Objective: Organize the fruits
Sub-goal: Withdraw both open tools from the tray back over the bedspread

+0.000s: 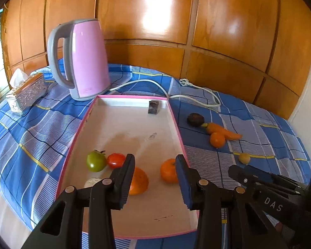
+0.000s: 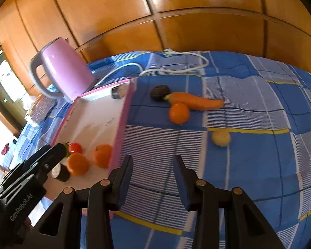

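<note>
A pink-rimmed white tray (image 1: 134, 124) (image 2: 122, 114) holds a green tomato (image 1: 96, 161), a red tomato (image 1: 115, 160) (image 2: 75, 147) and two oranges (image 1: 168, 170) (image 1: 139, 181) (image 2: 102, 155) (image 2: 77, 163). On the blue checked cloth to its right lie a dark fruit (image 1: 195, 119) (image 2: 160, 92), a carrot (image 1: 222, 131) (image 2: 194, 100), an orange (image 1: 217, 139) (image 2: 179, 113) and a small yellow fruit (image 1: 244, 158) (image 2: 221, 138). My left gripper (image 1: 155, 161) is open and empty over the tray's near end. My right gripper (image 2: 153, 161) is open and empty over the cloth beside the tray.
A pink kettle (image 1: 83, 60) (image 2: 62, 72) stands behind the tray, its white cord (image 1: 194, 95) (image 2: 176, 66) trailing right. A tissue box (image 1: 26, 92) sits far left. A small dark box (image 1: 153, 107) and a small dark jar (image 2: 61, 172) are in the tray. Wooden panels back the table.
</note>
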A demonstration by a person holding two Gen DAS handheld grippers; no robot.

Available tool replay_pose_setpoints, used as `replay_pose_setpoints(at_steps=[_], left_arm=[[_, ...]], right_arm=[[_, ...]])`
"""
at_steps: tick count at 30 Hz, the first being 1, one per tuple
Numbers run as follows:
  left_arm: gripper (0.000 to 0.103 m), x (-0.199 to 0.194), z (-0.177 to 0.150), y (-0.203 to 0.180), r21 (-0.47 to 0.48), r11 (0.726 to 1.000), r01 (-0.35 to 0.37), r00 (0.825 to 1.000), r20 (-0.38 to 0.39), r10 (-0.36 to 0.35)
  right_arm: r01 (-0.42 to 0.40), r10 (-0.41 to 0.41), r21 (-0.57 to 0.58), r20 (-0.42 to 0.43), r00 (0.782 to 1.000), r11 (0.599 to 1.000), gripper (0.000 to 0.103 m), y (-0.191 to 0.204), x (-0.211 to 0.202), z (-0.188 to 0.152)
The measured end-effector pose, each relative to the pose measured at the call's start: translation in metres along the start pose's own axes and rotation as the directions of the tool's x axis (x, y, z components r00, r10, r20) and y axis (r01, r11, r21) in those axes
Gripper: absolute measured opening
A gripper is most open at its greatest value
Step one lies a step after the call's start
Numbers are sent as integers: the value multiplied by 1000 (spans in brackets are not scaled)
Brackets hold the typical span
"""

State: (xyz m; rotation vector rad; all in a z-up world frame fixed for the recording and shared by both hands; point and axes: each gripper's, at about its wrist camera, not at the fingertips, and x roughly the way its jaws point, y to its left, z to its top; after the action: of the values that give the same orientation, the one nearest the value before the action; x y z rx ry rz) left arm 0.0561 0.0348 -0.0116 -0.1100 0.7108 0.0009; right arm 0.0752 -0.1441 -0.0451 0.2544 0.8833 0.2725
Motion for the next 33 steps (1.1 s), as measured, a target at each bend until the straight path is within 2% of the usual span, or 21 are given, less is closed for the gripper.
replay_pose_setpoints(at_steps=[17, 33], left_arm=[[41, 16, 7, -32, 53, 997, 50, 998, -24, -49], [41, 31, 10, -44, 72, 995, 67, 997, -46, -64]], right_arm=[[78, -79, 130, 6, 997, 989, 40, -65, 0, 5], [94, -92, 135, -23, 996, 986, 40, -76, 13, 6]])
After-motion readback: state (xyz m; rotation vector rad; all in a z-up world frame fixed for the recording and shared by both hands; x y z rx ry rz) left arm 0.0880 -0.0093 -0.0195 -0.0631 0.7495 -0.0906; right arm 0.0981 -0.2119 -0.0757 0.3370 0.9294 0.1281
